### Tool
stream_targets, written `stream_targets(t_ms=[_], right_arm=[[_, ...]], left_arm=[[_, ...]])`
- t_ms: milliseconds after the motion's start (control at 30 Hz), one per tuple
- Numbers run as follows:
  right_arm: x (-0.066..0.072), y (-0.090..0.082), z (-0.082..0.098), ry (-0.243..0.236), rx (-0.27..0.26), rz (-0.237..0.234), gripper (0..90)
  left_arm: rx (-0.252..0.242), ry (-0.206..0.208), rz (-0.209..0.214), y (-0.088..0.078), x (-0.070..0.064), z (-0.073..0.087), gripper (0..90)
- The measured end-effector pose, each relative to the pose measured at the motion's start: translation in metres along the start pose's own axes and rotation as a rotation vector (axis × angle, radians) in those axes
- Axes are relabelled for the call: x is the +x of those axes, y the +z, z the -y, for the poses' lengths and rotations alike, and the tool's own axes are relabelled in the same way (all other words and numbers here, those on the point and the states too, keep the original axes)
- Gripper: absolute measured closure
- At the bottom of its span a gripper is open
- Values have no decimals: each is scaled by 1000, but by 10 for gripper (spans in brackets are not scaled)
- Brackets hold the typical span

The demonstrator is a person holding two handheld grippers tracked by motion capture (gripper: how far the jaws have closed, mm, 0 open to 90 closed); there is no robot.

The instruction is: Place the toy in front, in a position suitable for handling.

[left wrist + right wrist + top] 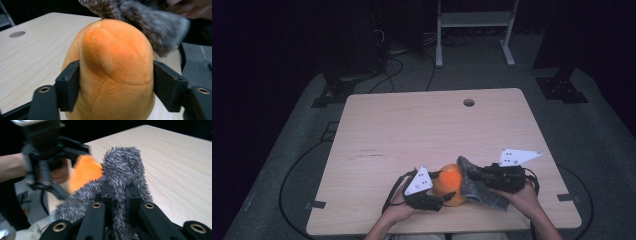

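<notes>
From the high view, the orange plush toy (449, 185) sat near the front edge of the wooden table (422, 125), a little right of centre, with a hand working it from each side. The left gripper (439, 199) came in from the near left and had its jaws around the plush body, apparently to hold it still. The right gripper (473, 176) reached in from the right with the grey furry cloth (477, 192), which lay draped against the toy's right side and top, seemingly to wipe or cover it.

In the left gripper view, the plush toy (112, 67) stood upright between the two black jaws, whose pads pressed into its flanks low on the body; a grip that low would leave the top free for the cloth. The grey fur (150, 22) lay across the toy's far top edge, touching it, with the other hand just behind.

In the right gripper view, the jaws were shut tight on a fold of the furry cloth (122, 170), a bunched ridge standing up between them and the rest trailing back toward the camera. The pinch looked meant to keep the loose fabric under control. Beyond it the orange toy (85, 171) showed at the left, touching the fur, with the left gripper (53, 188) blurred beside it.
</notes>
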State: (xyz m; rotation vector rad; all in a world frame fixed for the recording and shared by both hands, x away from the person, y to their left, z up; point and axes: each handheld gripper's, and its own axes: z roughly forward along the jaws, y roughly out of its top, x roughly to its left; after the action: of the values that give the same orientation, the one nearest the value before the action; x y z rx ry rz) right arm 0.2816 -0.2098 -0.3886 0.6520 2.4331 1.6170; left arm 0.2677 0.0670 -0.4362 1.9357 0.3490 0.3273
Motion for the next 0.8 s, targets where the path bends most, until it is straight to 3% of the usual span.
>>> stream_targets(t_ms=[67, 167, 333, 400, 467, 567, 667, 800], right_arm=[[9, 1, -7, -22, -18, -35, 804], [11, 3, -11, -56, 6, -13, 804], [-9, -3, 3, 15, 10, 20, 804], [-19, -5, 10, 49, 11, 34, 804], [-25, -7, 16, 78, 20, 37, 804], [-28, -10, 18, 92, 32, 40, 804], [-25, -9, 14, 79, 42, 32, 805], [-6, -4, 0, 21, 24, -49, 807]], left_arm=[[6, 22, 8, 0, -3, 0, 316], [13, 51, 11, 0, -7, 1, 330], [9, 68, 20, 1, -10, 2, 334], [6, 79, 47, 1, -9, 1, 314], [-6, 65, 71, 0, -5, 0, 245], [0, 34, 57, 2, -1, 1, 215], [6, 66, 46, 3, -6, 2, 287], [20, 95, 53, 3, -9, 3, 327]])
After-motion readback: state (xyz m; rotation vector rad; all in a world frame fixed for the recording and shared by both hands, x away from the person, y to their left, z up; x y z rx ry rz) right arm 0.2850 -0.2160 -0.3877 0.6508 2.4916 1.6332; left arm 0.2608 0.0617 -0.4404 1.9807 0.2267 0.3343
